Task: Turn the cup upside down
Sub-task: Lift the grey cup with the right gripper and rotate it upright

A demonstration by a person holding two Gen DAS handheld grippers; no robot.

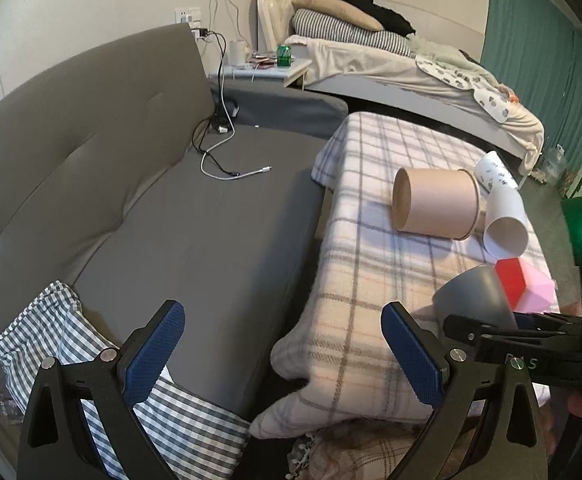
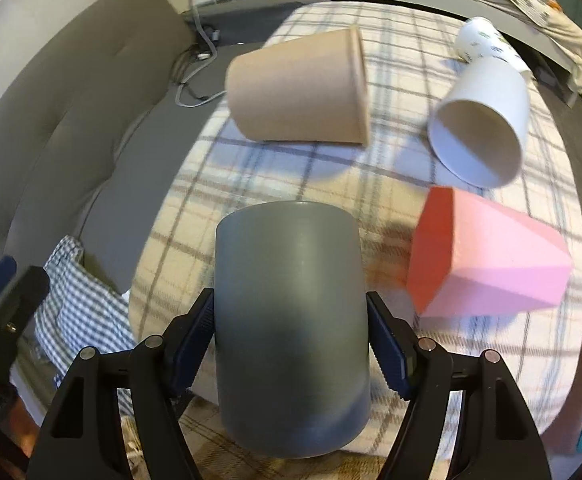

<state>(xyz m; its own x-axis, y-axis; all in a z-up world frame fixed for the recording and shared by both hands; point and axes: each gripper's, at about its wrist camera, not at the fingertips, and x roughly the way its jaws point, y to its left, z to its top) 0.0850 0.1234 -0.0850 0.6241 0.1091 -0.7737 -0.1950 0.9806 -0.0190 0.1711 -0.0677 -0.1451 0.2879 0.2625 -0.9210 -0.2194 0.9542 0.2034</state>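
My right gripper is shut on a grey cup, its blue pads pressed on both sides, the cup pointing away over the plaid blanket. The grey cup also shows in the left wrist view with the right gripper on it. My left gripper is open and empty, over the gap between the grey sofa and the blanket. A brown paper cup, a white cup and a pink-red cup lie on their sides.
A second printed white cup lies behind the white one. A grey sofa with loose cables stands left of the blanket. A checked cloth lies at the sofa's near end. A bed is behind.
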